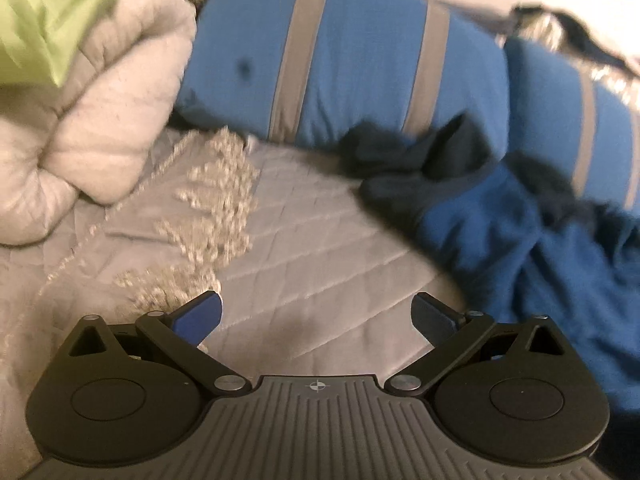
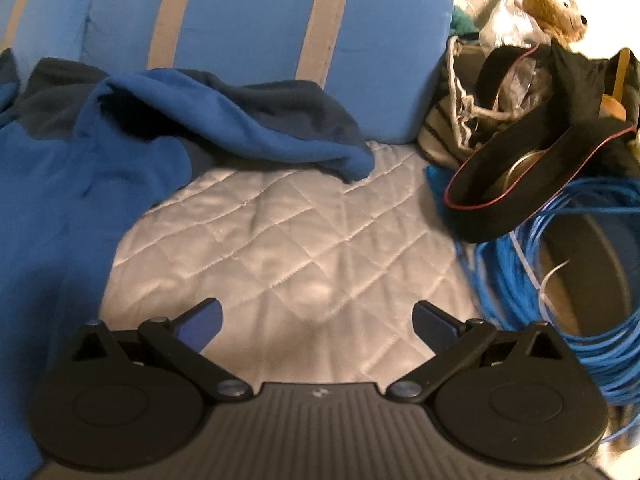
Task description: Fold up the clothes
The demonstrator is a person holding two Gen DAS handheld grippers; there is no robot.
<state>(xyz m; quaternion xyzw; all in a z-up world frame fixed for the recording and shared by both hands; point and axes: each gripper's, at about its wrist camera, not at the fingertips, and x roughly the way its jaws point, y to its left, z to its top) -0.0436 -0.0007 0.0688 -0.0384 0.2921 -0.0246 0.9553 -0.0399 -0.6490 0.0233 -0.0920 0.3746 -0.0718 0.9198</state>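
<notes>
Far left, your left cam: lime-green fabric (image 1: pixel 44 12) cut off by the frame, too blurry to say what it is; bunched cream quilted blanket (image 1: pixel 100 120) right below it.
Left gripper (image 1: pixel 318 316): fingers spread wide, nothing between them, hanging over the grey diamond-quilted bedspread (image 1: pixel 304 240).
Blue fleece garment with navy panels (image 1: pixel 520 248): crumpled on the bedspread to the right of your left gripper, running out of frame at the right and bottom edges. Motion blur smears its folds.
Blue pillow with grey stripes (image 2: pixel 248 32): behind the garment; the fleece lies up against its base.
Right gripper (image 2: pixel 318 320): also wide open and empty, garment off to its left.
Only your right cam shows: black hat with a thin red edge (image 2: pixel 520 184), coil of blue cable (image 2: pixel 560 288), brown teddy bear (image 2: pixel 556 0) half hidden up top.
</notes>
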